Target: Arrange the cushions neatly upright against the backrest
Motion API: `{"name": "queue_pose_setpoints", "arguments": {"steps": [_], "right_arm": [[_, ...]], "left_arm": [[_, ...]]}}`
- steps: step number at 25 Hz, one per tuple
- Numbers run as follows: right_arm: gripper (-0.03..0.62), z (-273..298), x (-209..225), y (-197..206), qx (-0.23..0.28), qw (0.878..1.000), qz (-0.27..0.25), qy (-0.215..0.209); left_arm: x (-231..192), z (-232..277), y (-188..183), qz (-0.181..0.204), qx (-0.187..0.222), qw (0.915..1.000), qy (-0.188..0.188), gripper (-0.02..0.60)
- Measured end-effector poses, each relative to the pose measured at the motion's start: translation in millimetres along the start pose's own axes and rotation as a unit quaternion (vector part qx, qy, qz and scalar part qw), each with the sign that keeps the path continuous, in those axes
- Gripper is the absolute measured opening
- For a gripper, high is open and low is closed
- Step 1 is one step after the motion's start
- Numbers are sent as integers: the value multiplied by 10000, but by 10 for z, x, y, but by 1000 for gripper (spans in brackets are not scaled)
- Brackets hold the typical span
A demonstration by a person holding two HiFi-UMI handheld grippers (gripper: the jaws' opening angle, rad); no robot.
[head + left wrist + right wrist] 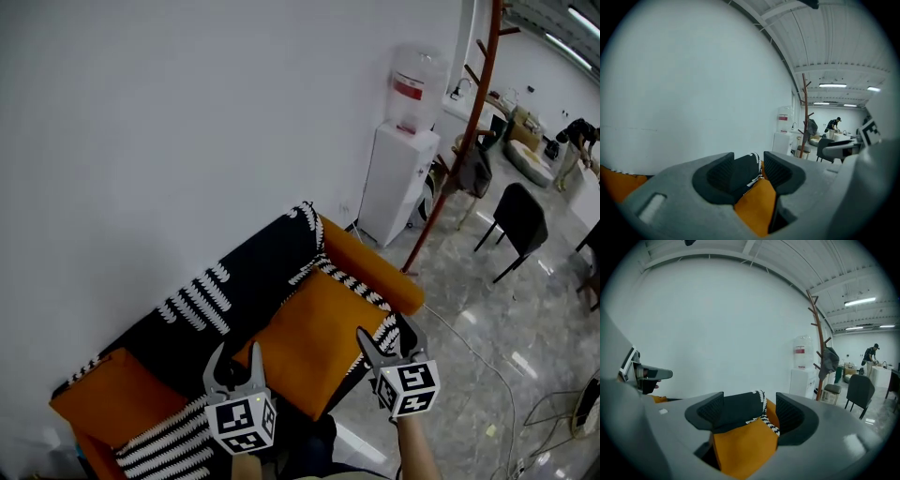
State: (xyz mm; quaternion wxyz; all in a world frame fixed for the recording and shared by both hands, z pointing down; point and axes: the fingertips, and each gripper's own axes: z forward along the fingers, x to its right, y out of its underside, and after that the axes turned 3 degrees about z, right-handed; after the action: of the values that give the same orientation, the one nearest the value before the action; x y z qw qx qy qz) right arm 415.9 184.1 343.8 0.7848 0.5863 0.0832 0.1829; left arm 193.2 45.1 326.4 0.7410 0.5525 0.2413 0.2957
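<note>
- Orange cushion (pixel 314 333) sits mid-seat on sofa (pixel 202 328), turned cornerwise to the black, white-patterned backrest (pixel 246 272). Can't tell if it lies flat or leans.
- Left gripper (pixel 236 361) is on the near side, by cushion's near-left corner. Fingers moderately apart, gripping nothing. In left gripper view, cushion (pixel 754 211) and backrest (pixel 740 171) show thru the gap, pads not pressing on either.
- Right gripper (pixel 386 339) is by cushion's near-right corner, fingers apart, empty. In right gripper view, cushion (pixel 740 446) is seen thru the gap.
- Orange armrest (pixel 370 267) at sofa's right end. 2nd orange block (pixel 112 394) at left end, w/ black-white striped fabric (pixel 169 436) just beside it.
- Far right: water dispenser (pixel 398 178) against wall, coat stand (pixel 459 141), black chair (pixel 520 220).
</note>
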Motion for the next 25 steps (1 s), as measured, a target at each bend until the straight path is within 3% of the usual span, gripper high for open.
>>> {"name": "queue_pose_setpoints", "arguments": {"steps": [7, 13, 25], "right_arm": [[347, 921, 166, -301, -143, 9996, -170, -185], [348, 1521, 189, -272, -464, 9981, -272, -312], [354, 2456, 115, -14, -1078, 9873, -625, -984]], "left_arm": [[-206, 819, -149, -179, -124, 9996, -178, 199], [-455, 1301, -111, -339, -314, 9983, -358, 199], [-775, 1622, 418, -708, -1002, 9866, -1072, 199]]}}
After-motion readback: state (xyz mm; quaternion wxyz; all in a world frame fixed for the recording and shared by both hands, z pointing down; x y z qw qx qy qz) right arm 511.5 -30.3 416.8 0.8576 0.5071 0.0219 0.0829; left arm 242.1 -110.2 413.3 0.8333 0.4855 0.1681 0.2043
